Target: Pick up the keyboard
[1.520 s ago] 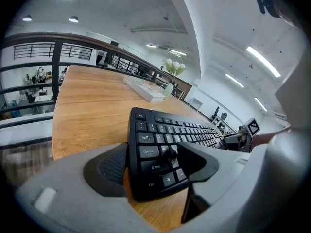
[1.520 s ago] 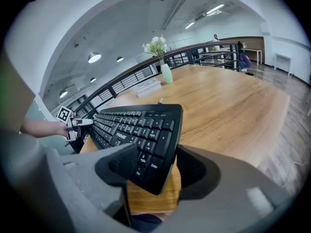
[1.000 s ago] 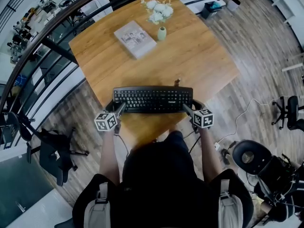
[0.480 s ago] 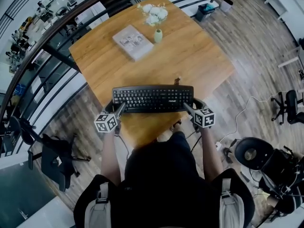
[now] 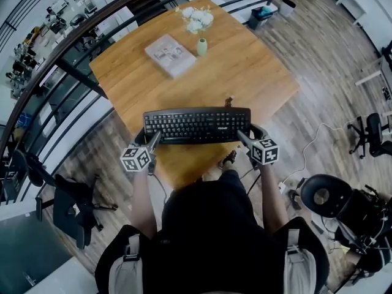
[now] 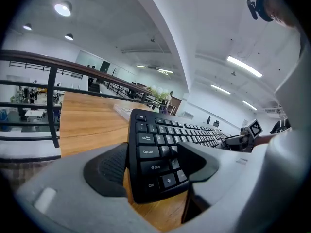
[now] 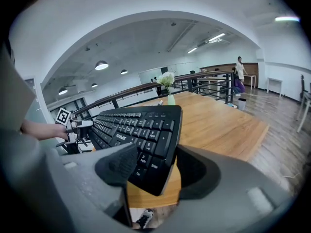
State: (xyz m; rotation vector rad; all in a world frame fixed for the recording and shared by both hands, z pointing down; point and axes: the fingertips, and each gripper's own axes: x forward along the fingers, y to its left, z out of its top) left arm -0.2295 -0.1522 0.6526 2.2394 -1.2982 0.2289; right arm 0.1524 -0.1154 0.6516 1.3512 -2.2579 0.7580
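The black plastic keyboard (image 5: pixel 196 125) hangs over the near edge of the light wooden table (image 5: pixel 245 72), each short end clamped in the jaws of the left gripper (image 6: pixel 155 159) and right gripper (image 7: pixel 155 166). Both holds catch only a corner, so uneven lifting could twist it loose.

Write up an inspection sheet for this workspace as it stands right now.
Surface: wooden table, mostly bare.
Job's things: black keyboard at the near edge, gripped at both ends, seemingly just off the wood.
Clutter: book and vase of white flowers at the far side, well apart from the keyboard.
Grippers: left gripper shut on the keyboard's left end; right gripper shut on its right end.
Cables: white cable on the floor at right; dark stub at the keyboard's back edge, perhaps its lead.
Surroundings: railing, office chairs, wood floor.
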